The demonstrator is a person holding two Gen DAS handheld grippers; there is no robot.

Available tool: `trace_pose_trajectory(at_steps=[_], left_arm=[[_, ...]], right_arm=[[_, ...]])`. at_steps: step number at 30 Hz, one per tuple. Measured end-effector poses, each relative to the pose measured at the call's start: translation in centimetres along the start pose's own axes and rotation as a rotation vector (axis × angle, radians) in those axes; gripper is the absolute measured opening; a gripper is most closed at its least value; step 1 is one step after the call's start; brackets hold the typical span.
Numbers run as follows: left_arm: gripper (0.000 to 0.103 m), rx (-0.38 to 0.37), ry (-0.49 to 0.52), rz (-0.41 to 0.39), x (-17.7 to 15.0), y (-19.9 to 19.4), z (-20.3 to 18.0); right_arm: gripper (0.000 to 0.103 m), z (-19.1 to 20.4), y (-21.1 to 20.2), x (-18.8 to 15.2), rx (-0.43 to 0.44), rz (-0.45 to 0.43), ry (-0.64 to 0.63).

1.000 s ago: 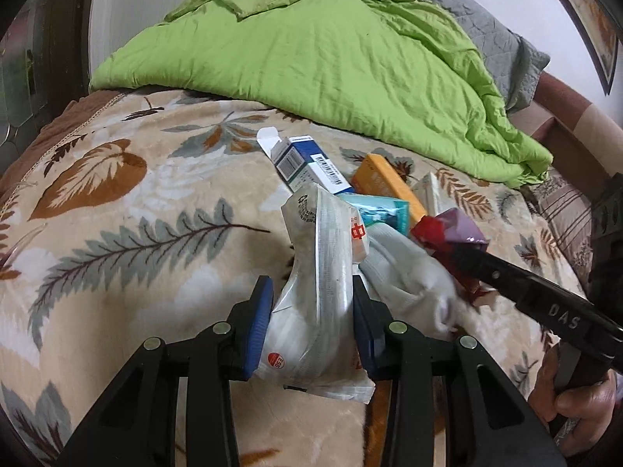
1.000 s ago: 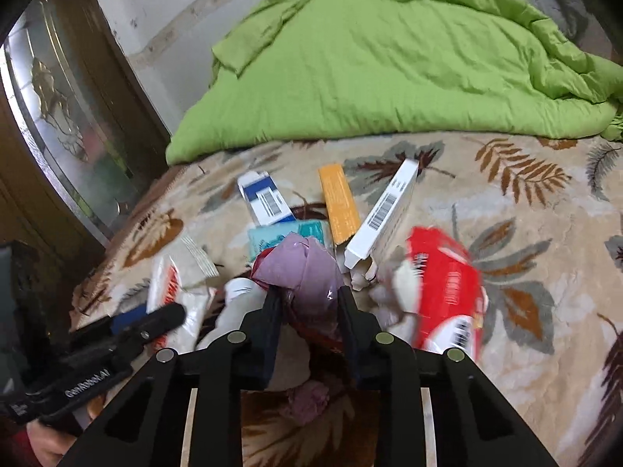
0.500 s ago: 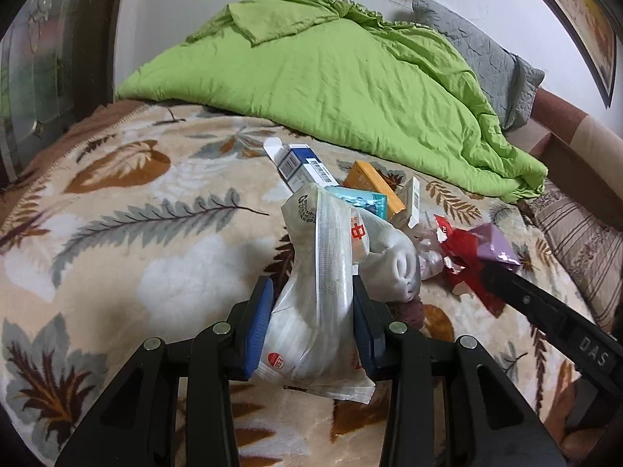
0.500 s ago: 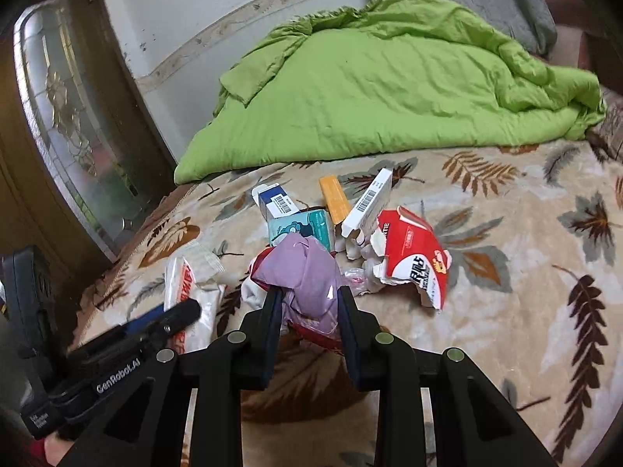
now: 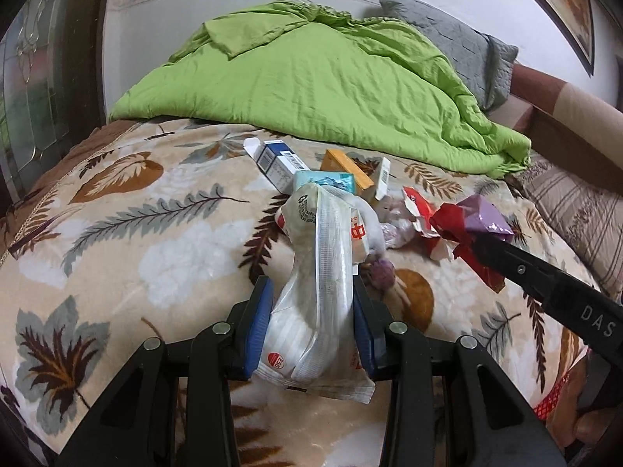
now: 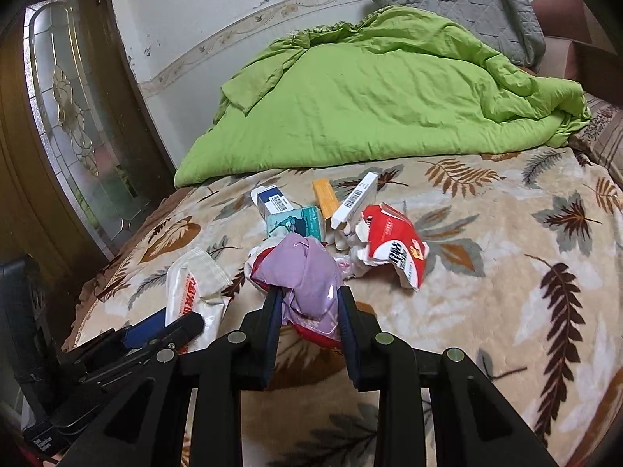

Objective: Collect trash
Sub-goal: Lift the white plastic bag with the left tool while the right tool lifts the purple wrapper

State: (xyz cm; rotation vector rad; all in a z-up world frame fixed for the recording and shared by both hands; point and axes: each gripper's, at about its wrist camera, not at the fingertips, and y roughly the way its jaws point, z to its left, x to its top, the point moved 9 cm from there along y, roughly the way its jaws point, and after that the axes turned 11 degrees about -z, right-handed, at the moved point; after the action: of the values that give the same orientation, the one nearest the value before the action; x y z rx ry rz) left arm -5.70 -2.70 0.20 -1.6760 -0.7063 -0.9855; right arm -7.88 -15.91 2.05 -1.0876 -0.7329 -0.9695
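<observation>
Green duvet (image 6: 373, 105) (leaf-patterned blanket (image 6: 506, 272))

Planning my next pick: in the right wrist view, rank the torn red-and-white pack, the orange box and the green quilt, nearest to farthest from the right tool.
1. Torn red-and-white pack, just ahead, to the right.
2. Orange box, farther back, near centre.
3. Green quilt, heaped at the bed's far end.
</observation>
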Motion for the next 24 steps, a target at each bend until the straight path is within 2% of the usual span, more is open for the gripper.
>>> trace_pose_trajectory(at_steps=[11,17,24], left_arm=[[0.038,0.006,0.003,-0.006,0.0,-0.1,0.0],[0.038,-0.053,0.007,0.012,-0.5,-0.7,-1.5],[0.038,-0.153,0.03,0.026,-0.6,-2.0,-5.9]], right_arm=[[0.03,-1.5,-1.8,-0.1,0.001,-0.012,0.076],[0.03,-3.0,-4.1,-0.1,0.032,-0.011,0.171],[0.03,-5.1,-7.9,-0.4,0.026,-0.01,0.211]])
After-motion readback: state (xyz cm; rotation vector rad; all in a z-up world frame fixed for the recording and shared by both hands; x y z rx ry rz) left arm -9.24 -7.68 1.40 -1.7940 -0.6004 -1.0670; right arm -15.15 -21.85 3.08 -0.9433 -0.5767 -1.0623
